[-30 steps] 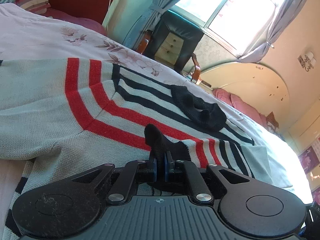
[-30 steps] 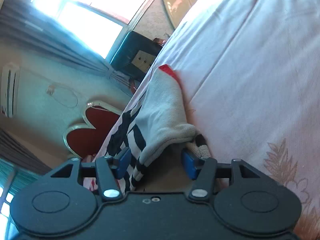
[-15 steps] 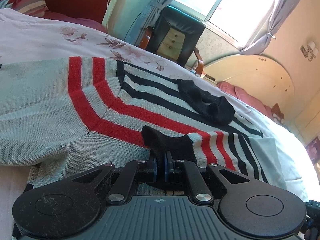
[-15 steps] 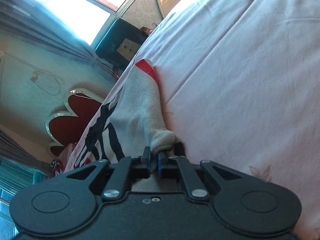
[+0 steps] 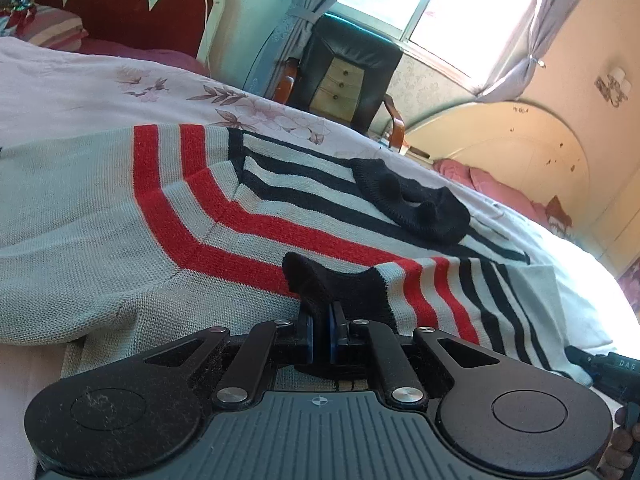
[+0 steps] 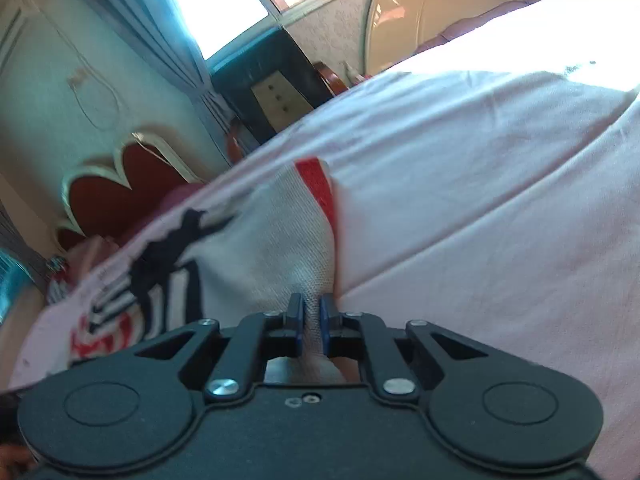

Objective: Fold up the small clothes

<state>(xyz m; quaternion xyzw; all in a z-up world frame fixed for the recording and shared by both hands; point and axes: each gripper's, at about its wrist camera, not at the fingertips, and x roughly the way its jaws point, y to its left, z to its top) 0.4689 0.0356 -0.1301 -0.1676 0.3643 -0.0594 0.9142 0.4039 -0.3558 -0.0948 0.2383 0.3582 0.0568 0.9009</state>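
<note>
A grey knitted sweater (image 5: 120, 232) with red and black stripes lies spread on the bed. My left gripper (image 5: 322, 322) is shut on the black cuff (image 5: 332, 284) of its near sleeve, which stands up in a peak between the pads. The other black cuff (image 5: 412, 204) lies folded across the striped chest. In the right wrist view the same sweater (image 6: 256, 256) runs away from me, and my right gripper (image 6: 311, 320) is shut on its grey edge, with a fold of knit pinched between the blue pads.
Pale pink floral bedsheet (image 6: 480, 200) lies all around the sweater. A red heart-shaped headboard (image 5: 132, 12) and a striped pillow (image 5: 52, 28) sit at the far end. Beside the bed, under the bright window, stands a black chair (image 5: 348, 68).
The right gripper went from open around the sweater's grey edge to shut on it, and it rolled, so its view turned. The left gripper kept its hold on the black cuff and rolled a little.
</note>
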